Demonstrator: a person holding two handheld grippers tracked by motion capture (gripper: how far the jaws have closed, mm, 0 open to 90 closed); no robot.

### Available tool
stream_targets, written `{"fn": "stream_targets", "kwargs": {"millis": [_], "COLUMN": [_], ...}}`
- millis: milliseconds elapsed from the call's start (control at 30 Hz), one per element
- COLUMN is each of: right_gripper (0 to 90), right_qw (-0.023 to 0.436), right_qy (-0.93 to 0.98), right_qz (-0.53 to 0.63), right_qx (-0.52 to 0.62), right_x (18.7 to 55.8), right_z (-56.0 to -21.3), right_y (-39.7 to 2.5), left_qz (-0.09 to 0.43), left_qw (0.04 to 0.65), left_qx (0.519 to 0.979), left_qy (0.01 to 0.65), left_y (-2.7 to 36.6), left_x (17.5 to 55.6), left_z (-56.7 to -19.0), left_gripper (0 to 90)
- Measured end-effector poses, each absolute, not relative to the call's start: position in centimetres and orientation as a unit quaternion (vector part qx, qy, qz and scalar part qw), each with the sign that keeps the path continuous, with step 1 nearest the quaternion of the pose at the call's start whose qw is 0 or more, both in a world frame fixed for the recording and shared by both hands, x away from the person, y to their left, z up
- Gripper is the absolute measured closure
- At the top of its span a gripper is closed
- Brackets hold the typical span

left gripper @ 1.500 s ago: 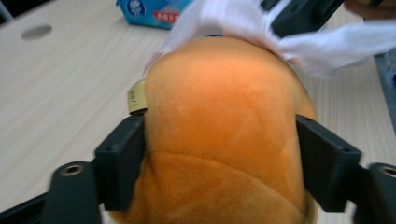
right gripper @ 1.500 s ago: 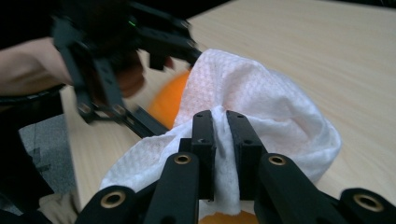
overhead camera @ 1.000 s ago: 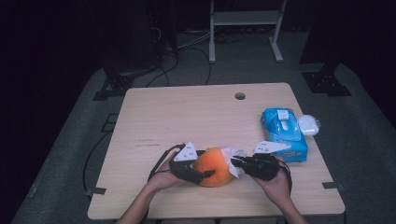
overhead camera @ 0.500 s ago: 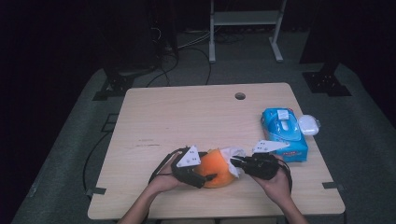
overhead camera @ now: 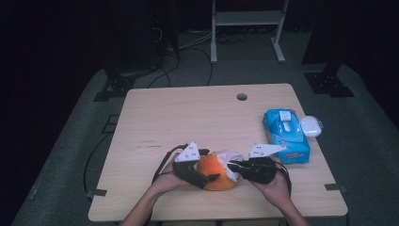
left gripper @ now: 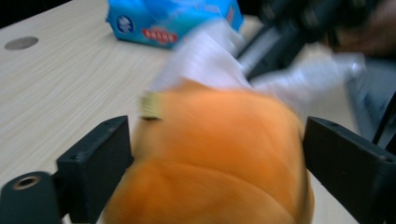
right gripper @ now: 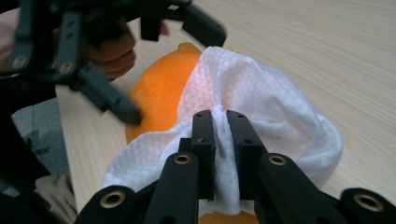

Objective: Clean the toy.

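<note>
Since 1 second ago, both hands are drawing slightly closer to the table's near edge, and the white wipe (overhead camera: pixel 231 160) is now spreading farther over the orange (overhead camera: pixel 215 173), which is sitting at about 6 o'clock on the table (overhead camera: pixel 188 113). In the left gripper view, the left gripper (left gripper: pixel 215 163) is clamping the orange between its 2 jaws, 1 on each flank, steadying it. In the right gripper view, the right gripper (right gripper: pixel 220 140) is pinching a fold of the wipe, jaws nearly together on the cloth.

From the right gripper, the orange is lying at 12 o'clock, just beyond the jaw tips, with the wipe draping its near and right sides. The stem nub is pointing away toward 12 o'clock, so the fruit's axis is running roughly along the right gripper's line of reach. The right gripper seems nearer the uncovered peel at 10 o'clock, where wiping likely goes next. A blue wipes pack (overhead camera: pixel 286 134) is resting at 3 o'clock.
</note>
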State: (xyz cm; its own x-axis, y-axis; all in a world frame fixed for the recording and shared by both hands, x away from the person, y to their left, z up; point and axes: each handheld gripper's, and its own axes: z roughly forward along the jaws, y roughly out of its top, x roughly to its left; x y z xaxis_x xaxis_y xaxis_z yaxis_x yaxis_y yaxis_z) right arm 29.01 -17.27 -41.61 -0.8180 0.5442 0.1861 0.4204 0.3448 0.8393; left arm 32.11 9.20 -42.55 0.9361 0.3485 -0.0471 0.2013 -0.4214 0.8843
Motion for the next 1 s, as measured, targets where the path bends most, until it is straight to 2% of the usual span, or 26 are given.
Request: {"fn": "stream_targets", "kwargs": {"millis": [67, 133, 200, 333, 433, 600, 633, 733, 767, 800, 867, 1000], "right_gripper": [81.4, 81.2, 81.2, 81.2, 81.2, 81.3, 81.2, 81.2, 81.1, 81.2, 81.0, 81.1], "right_qw": [0.060, 0.055, 0.057, 0.073, 0.084, 0.060, 0.064, 0.080, 0.102, 0.105, 0.104, 0.120], "right_qy": [0.819, 0.819, 0.816, 0.800, 0.808, 0.805, 0.805, 0.803, 0.800, 0.795, 0.788, 0.803], "right_qz": [0.492, 0.492, 0.489, 0.510, 0.503, 0.503, 0.502, 0.502, 0.505, 0.511, 0.527, 0.493], "right_qx": [0.290, 0.291, 0.303, 0.308, 0.294, 0.309, 0.311, 0.312, 0.309, 0.309, 0.302, 0.312], "right_x": [28.9, 29.1, 29.3, 28.7, 28.4, 29.2, 29.2, 28.9, 28.7, 28.7, 28.5, 29.1], "right_z": [-41.7, -41.8, -41.8, -40.9, -40.5, -41.4, -41.3, -41.0, -40.3, -39.9, -39.2, -40.5], "right_y": [-17.4, -17.6, -17.9, -17.5, -16.5, -17.4, -17.5, -17.4, -17.4, -17.4, -17.6, -17.5], "left_qz": [0.052, 0.023, 0.029, 0.040, 0.037, 0.017, 0.025, 0.060, 0.065, 0.079, 0.102, 0.080], "left_qw": [0.508, 0.495, 0.498, 0.497, 0.492, 0.489, 0.487, 0.508, 0.518, 0.524, 0.513, 0.503], "left_qx": [0.843, 0.849, 0.849, 0.854, 0.857, 0.857, 0.859, 0.845, 0.838, 0.832, 0.834, 0.842], "left_qy": [0.171, 0.182, 0.177, 0.151, 0.149, 0.161, 0.153, 0.156, 0.159, 0.163, 0.177, 0.177], "left_y": [9.2, 9.0, 8.8, 8.6, 8.8, 8.9, 8.8, 8.8, 8.8, 8.7, 8.0, 7.9], "left_x": [32.4, 32.6, 32.2, 31.6, 31.7, 32.1, 31.9, 31.8, 31.8, 31.7, 31.7, 31.9], "left_z": [-42.9, -43.6, -43.9, -43.6, -43.4, -44.1, -44.1, -43.4, -43.3, -43.2, -43.3, -43.5], "left_gripper": [3.0, 6.5, 12.5, 16.5, 12.9, 7.1, 9.0, 23.4, 25.8, 26.3, 24.9, 14.0]}}
